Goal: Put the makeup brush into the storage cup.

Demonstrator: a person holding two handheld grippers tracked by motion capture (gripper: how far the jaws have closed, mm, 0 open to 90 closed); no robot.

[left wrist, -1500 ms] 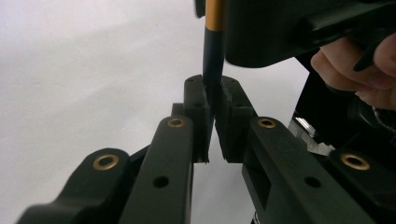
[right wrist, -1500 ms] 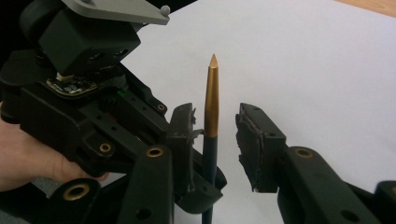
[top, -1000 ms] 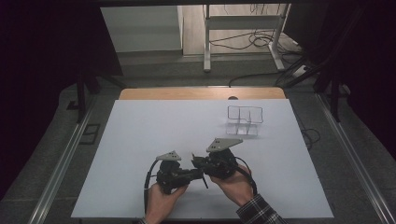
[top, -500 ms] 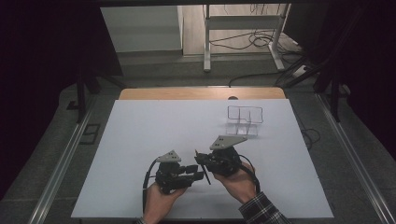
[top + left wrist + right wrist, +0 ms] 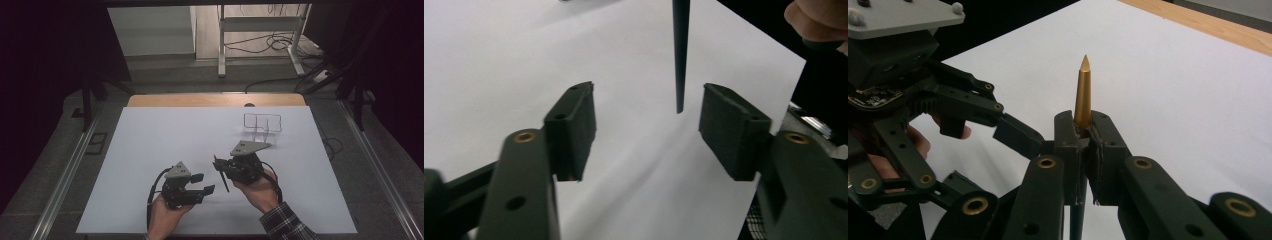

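Low in the high view, the left gripper [image 5: 204, 184] sits left of centre in a hand [image 5: 165, 220] that enters from the bottom edge. Its jaws have just been opening and now stand apart with nothing pressed between the pads. In the left gripper view the two black pads [image 5: 574, 127] frame bare white table, and the dark tapered end of a pen [image 5: 681, 55] hangs down from the top of the frame into the gap, touching neither pad.

Just right of it in the high view, the right gripper [image 5: 218, 165] is carried by a hand [image 5: 260, 192] with a plaid sleeve [image 5: 285, 225] at the lower right. Its jaws are clamped on the pen [image 5: 221, 176], which slants down towards the left gripper. The right gripper view shows the pads closed on the pen's body, its gold pointed tip [image 5: 1083, 90] rising at centre frame.

Farther up, right of centre, a clear plastic holder [image 5: 262, 127] stands on the white table [image 5: 150, 135], well apart from both grippers.
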